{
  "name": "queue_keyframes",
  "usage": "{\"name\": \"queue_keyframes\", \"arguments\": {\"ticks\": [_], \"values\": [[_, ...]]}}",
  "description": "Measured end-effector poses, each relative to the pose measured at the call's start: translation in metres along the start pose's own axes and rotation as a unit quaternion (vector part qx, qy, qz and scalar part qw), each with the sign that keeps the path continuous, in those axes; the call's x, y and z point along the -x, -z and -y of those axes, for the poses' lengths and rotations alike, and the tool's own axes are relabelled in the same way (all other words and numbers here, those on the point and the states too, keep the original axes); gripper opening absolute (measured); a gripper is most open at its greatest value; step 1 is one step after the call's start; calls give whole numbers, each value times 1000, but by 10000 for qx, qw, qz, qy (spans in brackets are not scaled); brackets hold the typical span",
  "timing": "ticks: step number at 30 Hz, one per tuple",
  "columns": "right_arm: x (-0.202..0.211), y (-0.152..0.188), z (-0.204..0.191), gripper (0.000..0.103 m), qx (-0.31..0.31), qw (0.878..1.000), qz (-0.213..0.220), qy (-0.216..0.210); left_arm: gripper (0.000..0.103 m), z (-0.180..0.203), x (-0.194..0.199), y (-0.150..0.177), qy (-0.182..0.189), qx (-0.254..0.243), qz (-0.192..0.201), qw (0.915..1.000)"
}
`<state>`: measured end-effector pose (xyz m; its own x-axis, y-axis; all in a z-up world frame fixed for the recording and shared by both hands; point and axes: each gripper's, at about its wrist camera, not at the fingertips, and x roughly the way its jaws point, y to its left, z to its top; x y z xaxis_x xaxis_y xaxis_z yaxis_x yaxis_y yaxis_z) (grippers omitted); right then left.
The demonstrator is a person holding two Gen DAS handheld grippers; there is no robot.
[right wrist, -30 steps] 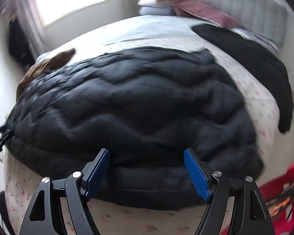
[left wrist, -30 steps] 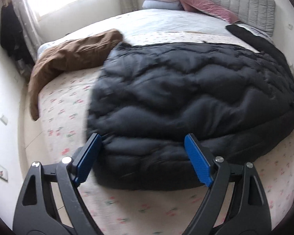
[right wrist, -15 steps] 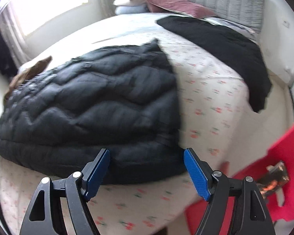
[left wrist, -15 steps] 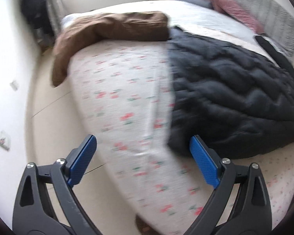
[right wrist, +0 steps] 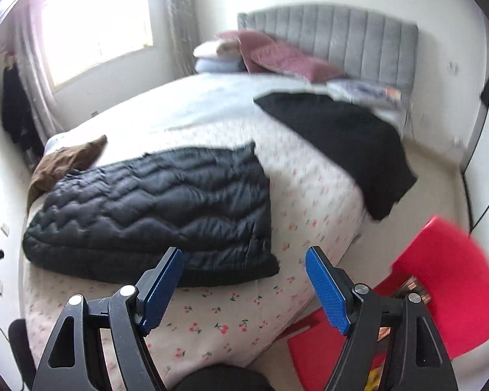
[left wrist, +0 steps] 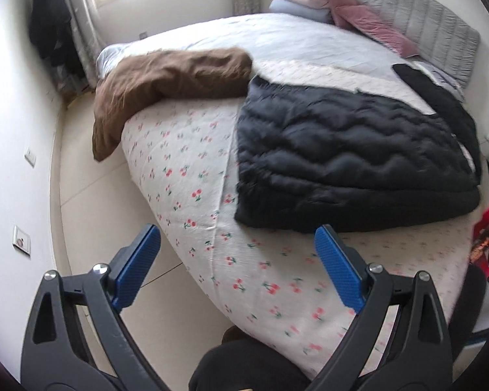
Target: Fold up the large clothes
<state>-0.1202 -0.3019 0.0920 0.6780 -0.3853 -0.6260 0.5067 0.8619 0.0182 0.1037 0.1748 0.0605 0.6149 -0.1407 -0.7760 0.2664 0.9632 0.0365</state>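
Bed (left wrist: 192,176), cherry-print sheet: black quilted jacket (left wrist: 348,159) lies folded flat at 1 o'clock from left gripper (left wrist: 238,267). Left gripper and right gripper (right wrist: 244,280): both spread wide, empty, touching nothing. Brown garment (left wrist: 166,75) at 11 o'clock; black garment (right wrist: 342,137) near headboard, blurred.

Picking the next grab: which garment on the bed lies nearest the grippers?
The black quilted puffer jacket, folded flat near the bed's foot edge. The brown garment and the plain black garment lie farther up the bed.
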Motion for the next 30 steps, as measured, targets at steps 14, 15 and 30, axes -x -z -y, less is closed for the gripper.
{"name": "queue_keyframes", "arguments": {"ticks": [14,15,30], "values": [[76,31,-93,96,967,9865,154,-1312,102,67,65,34,720,-331,222,9966],[65,38,-100,96,831,9846,85,-1533,102,77,61,38,857,-276,169,9958],[-10,73,-164,96,270,9942,-185,-1025,102,127,11,58,101,501,-300,9982]]}}
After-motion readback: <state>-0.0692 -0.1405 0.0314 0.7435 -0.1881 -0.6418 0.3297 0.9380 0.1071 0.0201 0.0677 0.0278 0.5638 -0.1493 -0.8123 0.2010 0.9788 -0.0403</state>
